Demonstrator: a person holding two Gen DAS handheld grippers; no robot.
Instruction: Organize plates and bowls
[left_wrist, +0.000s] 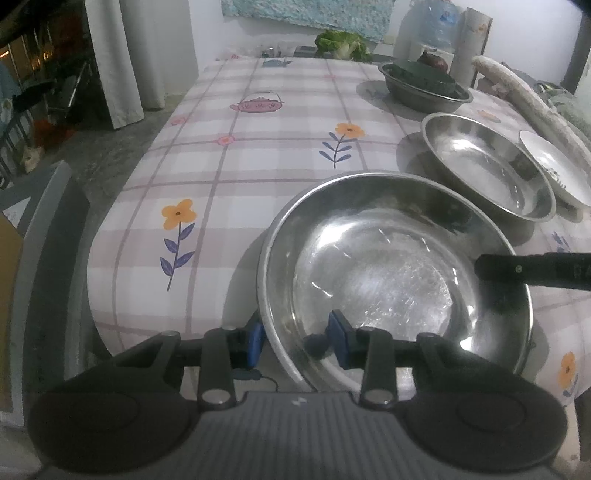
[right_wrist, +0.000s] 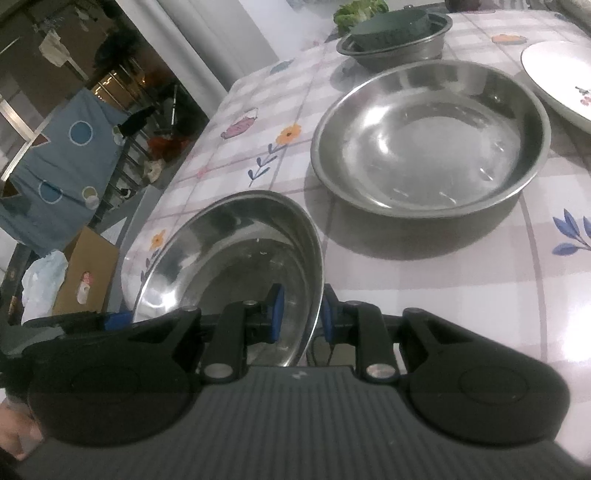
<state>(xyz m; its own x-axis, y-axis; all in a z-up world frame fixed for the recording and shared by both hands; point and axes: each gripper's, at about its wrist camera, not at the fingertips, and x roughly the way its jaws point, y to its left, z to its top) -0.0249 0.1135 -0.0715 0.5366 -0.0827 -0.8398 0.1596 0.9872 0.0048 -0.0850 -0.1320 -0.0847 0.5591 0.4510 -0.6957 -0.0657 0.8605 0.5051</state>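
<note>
Left wrist view: the near steel bowl (left_wrist: 395, 273) sits at the front corner of the checked tablecloth (left_wrist: 236, 158), and the left gripper (left_wrist: 297, 341) straddles its near rim, one blue pad outside the wall and one inside, with a gap showing on either side of the rim, so whether it pinches the metal cannot be told. The right gripper (left_wrist: 532, 267) reaches in from the right over the bowl's far rim. In the right wrist view, the right gripper (right_wrist: 301, 314) has its blue pads on either side of the same bowl's (right_wrist: 236, 273) rim, set close to it, and the bowl looks tilted up on that side. Just beyond lies a second steel bowl (right_wrist: 430, 136), apart from the first, with a white plate (right_wrist: 557, 74) just beside it. Farther back stands a smaller metal bowl (right_wrist: 399, 40) holding a dark green block (right_wrist: 388, 26), and leafy greens (right_wrist: 360, 11) at the table's far end.
</note>
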